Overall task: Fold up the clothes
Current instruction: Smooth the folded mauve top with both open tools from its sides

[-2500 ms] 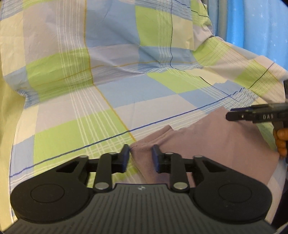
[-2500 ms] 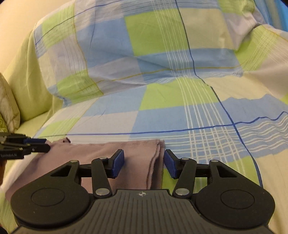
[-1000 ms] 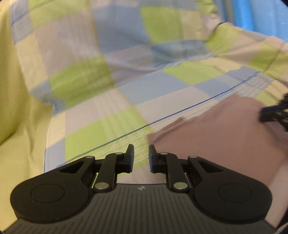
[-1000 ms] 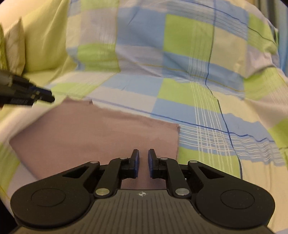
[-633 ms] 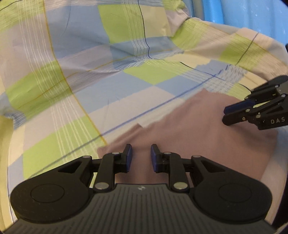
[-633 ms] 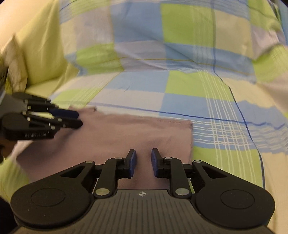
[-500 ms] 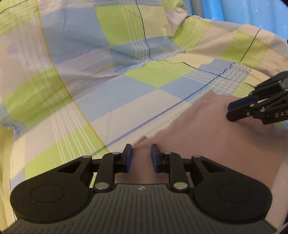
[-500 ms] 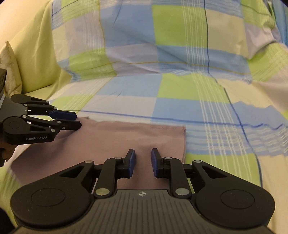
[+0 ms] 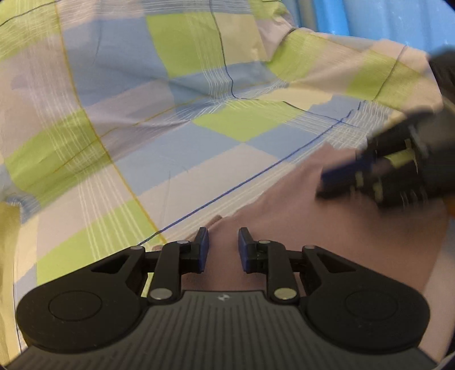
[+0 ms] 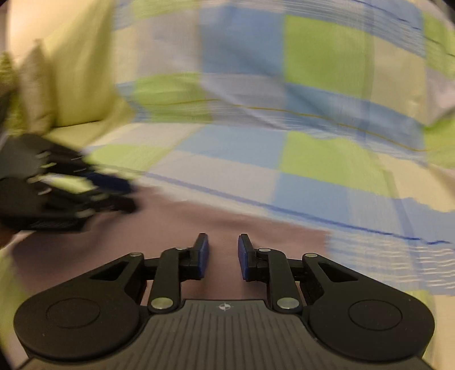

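A mauve garment (image 9: 293, 224) lies folded flat in a rectangle on the checked bed sheet (image 9: 176, 159). My left gripper (image 9: 223, 247) hovers over the garment's near left part, its jaws a little apart with nothing between them. The right gripper (image 9: 327, 185) shows as a blur at the right of the left wrist view, over the garment's far side. In the right wrist view the right gripper (image 10: 221, 253) is open and empty above the garment (image 10: 233, 227). There the left gripper (image 10: 125, 193) is a blur at the left edge of the cloth.
The blue, green and cream checked sheet (image 10: 312, 159) covers the bed and rises in a hump behind. A yellow-green cushion (image 10: 71, 74) stands at the back left. A blue curtain (image 9: 369, 17) hangs at the upper right.
Both grippers have let go of the garment's edges, narrowed their jaws and swung in over the flat cloth. In the last half second they moved closer to each other, fast enough to blur.
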The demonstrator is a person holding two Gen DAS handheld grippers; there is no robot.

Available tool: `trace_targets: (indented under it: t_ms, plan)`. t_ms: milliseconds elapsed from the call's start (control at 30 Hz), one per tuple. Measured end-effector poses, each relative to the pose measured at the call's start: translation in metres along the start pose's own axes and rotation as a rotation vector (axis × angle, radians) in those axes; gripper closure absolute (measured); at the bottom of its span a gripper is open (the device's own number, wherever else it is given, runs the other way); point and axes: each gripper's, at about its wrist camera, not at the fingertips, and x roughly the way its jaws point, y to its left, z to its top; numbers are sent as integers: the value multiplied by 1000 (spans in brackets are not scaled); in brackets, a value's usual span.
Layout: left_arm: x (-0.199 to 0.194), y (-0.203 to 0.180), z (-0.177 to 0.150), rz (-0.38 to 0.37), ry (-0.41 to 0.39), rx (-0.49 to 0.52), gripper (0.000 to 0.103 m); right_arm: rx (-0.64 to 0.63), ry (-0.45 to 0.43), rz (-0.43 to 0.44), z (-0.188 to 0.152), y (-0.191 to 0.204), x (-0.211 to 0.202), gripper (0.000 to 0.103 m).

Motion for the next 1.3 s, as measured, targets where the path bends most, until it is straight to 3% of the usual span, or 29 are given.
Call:
trace_targets:
  t_ms: [133,200,300,400,467,567,633,700,800,900,1033,1167,1233,1300]
  plan:
    - [-3,8,9,14,13,-47,83,109,-31,-60,1,-27,-16,79]
    - [-12,3,13,42,1,-23,85,109,-66,-34,1,-24,-32,79]
    - [-24,-7,14,-16,-18,-43,84,91,-91,51,-3,-9,-50,79]
    - [-16,-18,3,-28,21,-9,84,-6,-28,117,-15,18,-50,81]
    - [-13,-16,-6,-31,-5,-9,81,-95,32,57,-24,24,-42,81]
    - [-12,-4,-7,-39,-6,-56,80,-3,39,30,-33,-3,-44,81]
    - [-14,-4,-6,-15,-2,-33,80,39,41,-33,-37,-17,-50,82]
    - [-18,-1,-6,5,6,-33,80,60,53,-101,-41,-23,-56,72]
    - [-26,5,-8,56,22,-54,82,112,42,-131,-46,-29,-69,72]
    - [-50,1,-12,66,16,-71,86,114,-2,-104,-49,-19,-89,72]
    - [-77,-23,-26,-19,-2,-75,85,57,-40,13,-51,13,-105,72]
    - [-82,-38,-49,-23,32,-54,84,-32,34,69,-58,43,-96,73]
    - [-88,-36,-58,-10,22,-56,84,-66,85,46,-65,49,-90,74]
    - [-96,-34,-63,10,21,-61,84,-53,81,20,-67,47,-93,73]
